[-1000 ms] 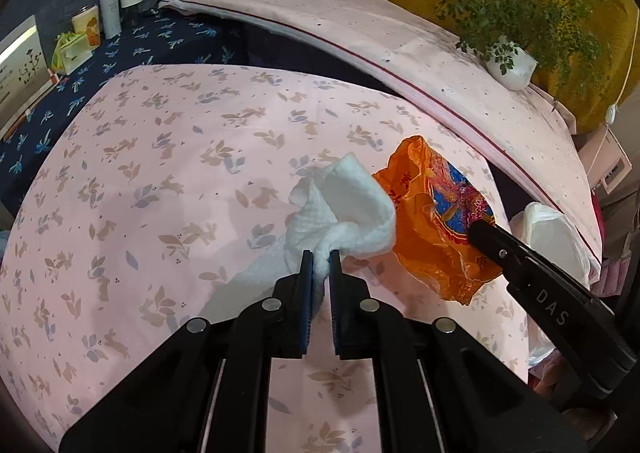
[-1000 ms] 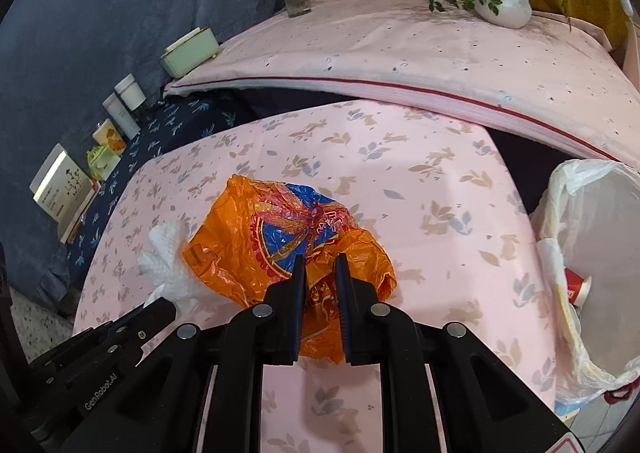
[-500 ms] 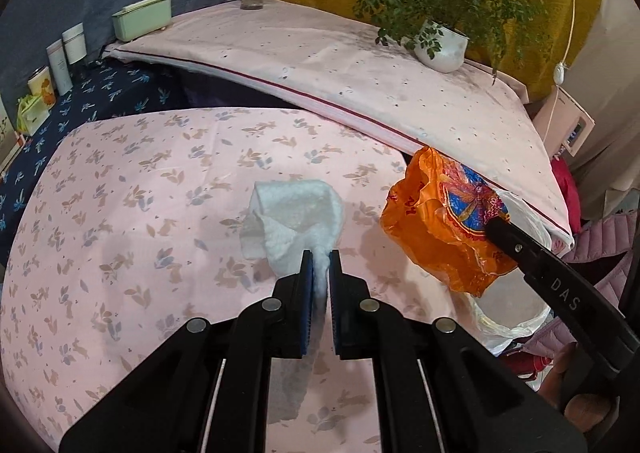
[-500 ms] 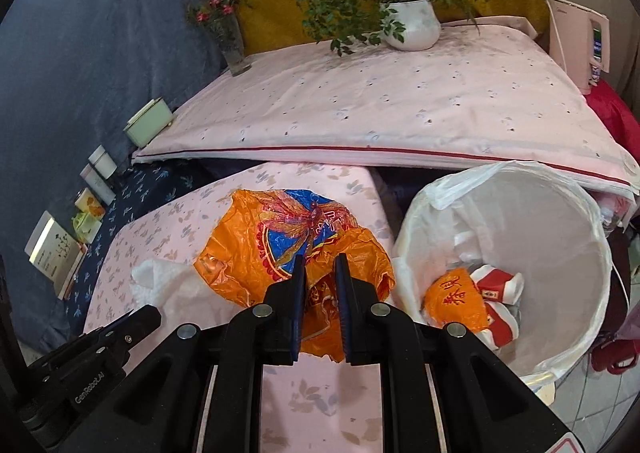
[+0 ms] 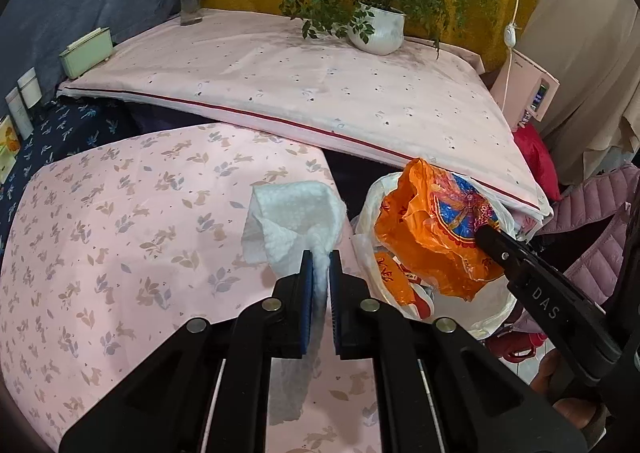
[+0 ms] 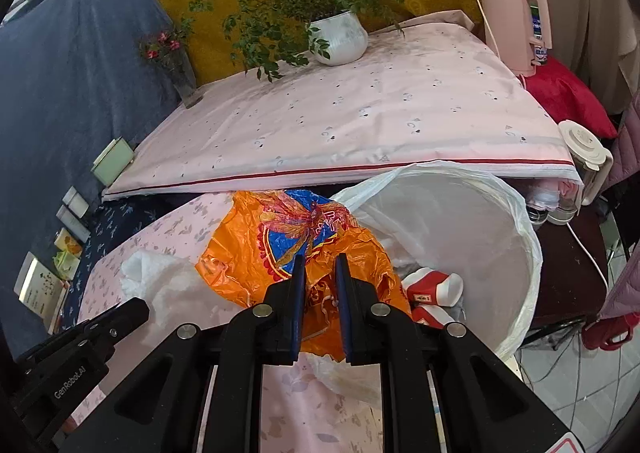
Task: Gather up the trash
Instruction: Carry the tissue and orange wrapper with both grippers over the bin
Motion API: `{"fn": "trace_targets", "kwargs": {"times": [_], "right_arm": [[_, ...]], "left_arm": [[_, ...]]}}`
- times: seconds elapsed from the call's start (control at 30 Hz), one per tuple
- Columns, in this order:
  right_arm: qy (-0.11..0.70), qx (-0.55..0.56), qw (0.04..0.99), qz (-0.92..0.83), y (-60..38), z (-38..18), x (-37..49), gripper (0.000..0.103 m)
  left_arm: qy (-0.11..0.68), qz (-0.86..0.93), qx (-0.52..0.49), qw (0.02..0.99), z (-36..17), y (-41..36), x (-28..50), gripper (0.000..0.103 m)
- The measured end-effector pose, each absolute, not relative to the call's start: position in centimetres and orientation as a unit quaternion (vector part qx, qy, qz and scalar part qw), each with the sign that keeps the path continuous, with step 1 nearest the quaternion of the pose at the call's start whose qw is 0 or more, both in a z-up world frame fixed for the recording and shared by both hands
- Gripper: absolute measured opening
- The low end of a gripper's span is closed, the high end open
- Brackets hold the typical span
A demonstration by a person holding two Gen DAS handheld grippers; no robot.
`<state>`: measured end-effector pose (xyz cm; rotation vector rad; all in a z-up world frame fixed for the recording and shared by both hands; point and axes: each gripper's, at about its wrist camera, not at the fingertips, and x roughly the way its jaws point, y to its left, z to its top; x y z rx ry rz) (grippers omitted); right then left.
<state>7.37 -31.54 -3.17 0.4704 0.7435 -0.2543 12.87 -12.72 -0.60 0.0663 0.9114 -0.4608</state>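
Holding two pieces of rubbish at once, I judge the job past its middle but not finished. My right gripper point(image 6: 319, 259) is clamped on the crumpled orange wrapper point(image 6: 256, 253), which hangs over the near rim of the bin with the white liner point(image 6: 520, 221); from the left wrist view the wrapper sits right above the bin's mouth, so to my eye it only needs letting go. My left gripper point(image 5: 320, 257) is pinched narrow on the white paper towel point(image 5: 294, 213), which is lifted above the pink leaf-print tablecloth point(image 5: 120, 233) and just beside the bin, not yet over it. Inside the bin I can already see a red and white carton point(image 6: 432, 289) and another orange packet point(image 5: 394, 277) lying at the bottom, so some trash has gone in. What is left, as I read it, is to drop the wrapper, bring the towel across the rim and release it too. On the part of the cloth I can see, no other loose rubbish shows, though the near edge is hidden behind my own tools.
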Motion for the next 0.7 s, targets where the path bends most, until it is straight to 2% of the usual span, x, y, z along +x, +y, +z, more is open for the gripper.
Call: {"fn": "trace_targets", "kwargs": {"times": [0.6, 0.67, 0.7], "right_arm": [[0.357, 0.243, 0.882, -0.191, -38.1, -5.0, 4.6, 0.014], [0.359, 0.244, 0.88, -0.193, -38.6, -5.3, 4.6, 0.014], [0.36, 0.244, 0.879, -0.194, -38.7, -5.4, 4.6, 0.014]], "left_arm": [[0.446, -0.294, 0.047, 0.844, -1.5, -21.1, 12.8, 0.008], [0.442, -0.301, 0.047, 0.844, -1.4, -22.0, 12.8, 0.012], [0.44, -0.304, 0.046, 0.844, -1.4, -22.3, 12.8, 0.023]]}}
